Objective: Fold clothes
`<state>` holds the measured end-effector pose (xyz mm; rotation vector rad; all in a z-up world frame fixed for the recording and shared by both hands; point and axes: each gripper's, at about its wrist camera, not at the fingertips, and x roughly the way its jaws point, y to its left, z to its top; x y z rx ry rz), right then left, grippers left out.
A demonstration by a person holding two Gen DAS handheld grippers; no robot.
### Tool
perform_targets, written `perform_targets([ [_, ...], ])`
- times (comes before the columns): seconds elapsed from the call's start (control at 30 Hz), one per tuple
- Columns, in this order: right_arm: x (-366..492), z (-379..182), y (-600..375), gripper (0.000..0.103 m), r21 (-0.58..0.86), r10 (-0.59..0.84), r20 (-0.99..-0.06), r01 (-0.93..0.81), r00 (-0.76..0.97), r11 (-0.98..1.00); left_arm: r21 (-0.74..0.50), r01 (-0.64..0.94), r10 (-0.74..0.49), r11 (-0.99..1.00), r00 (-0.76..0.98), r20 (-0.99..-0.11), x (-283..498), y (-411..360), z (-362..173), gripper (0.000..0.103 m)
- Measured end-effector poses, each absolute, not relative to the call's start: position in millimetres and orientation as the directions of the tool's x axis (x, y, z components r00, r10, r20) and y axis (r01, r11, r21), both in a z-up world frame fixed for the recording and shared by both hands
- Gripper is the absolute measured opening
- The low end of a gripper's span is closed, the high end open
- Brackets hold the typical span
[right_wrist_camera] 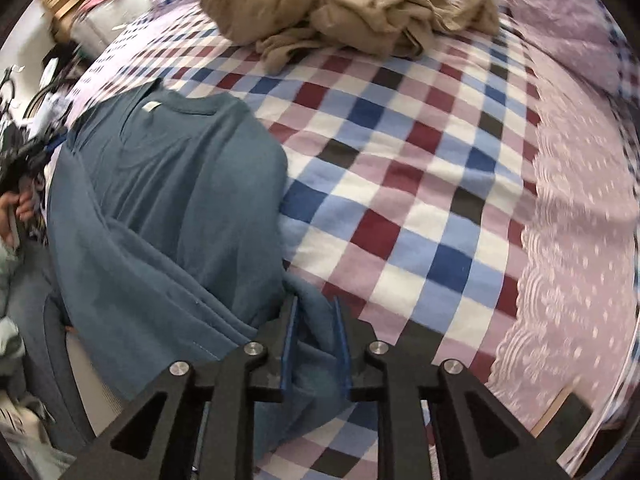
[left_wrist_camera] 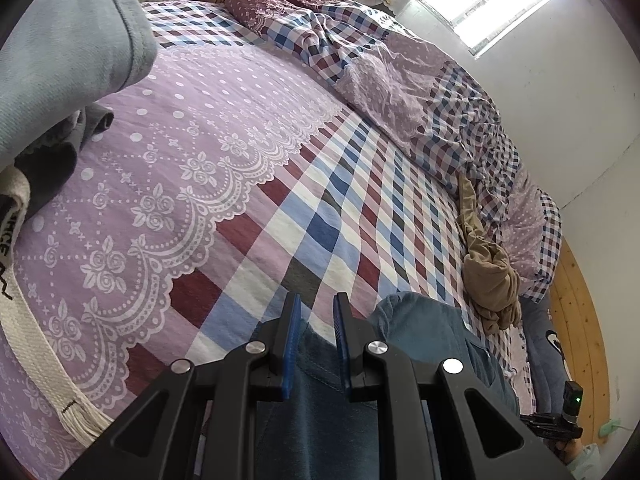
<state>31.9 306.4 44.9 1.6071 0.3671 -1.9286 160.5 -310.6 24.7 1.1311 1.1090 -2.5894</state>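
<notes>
The left gripper (left_wrist_camera: 316, 320) is pinching the teal T-shirt (right_wrist_camera: 168, 208) at its near edge, while the right gripper (right_wrist_camera: 316, 320) is standing released, a fold of that shirt lying loose between its blue pads (right_wrist_camera: 289, 344). The shirt is lying partly folded on the checked bedspread (right_wrist_camera: 400, 184). Farther off, a crumpled tan garment (right_wrist_camera: 352, 8) is resting on the bed.

Cream strap (left_wrist_camera: 8, 240) — partial letters "HICE"

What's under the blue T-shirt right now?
The blue T-shirt lies on the checked bedsheet, its near edge hanging off the bed. Whatever sits beneath its folded layers is covered.
</notes>
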Motion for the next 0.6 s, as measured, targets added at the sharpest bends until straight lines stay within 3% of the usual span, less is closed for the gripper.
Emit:
perform_targets([
  [0.13,31,52,311,0.041,0.184,-0.303,-0.949,0.632,-0.084,-0.753,-0.588,0.356,0.189,-0.726,-0.719,-0.669,160,-310,24,0.016],
  [0.43,41,50,287,0.041,0.187,-0.313,-0.949,0.723,-0.043,-0.665,-0.586,0.351,0.196,-0.730,-0.714,-0.672,158,-306,24,0.016],
  [0.47,43,51,285,0.030,0.177,-0.310,-0.950,0.732,-0.048,-0.657,-0.587,0.351,0.197,-0.729,-0.714,-0.672,158,-306,24,0.016],
  [0.5,45,51,283,0.001,0.160,-0.300,-0.952,0.740,-0.059,-0.653,-0.588,0.352,0.197,-0.728,-0.714,-0.672,158,-306,24,0.016],
  [0.6,49,58,282,0.001,0.092,-0.269,-0.955,0.743,-0.122,-0.663,-0.593,0.353,0.201,-0.723,-0.715,-0.670,158,-305,24,0.016],
])
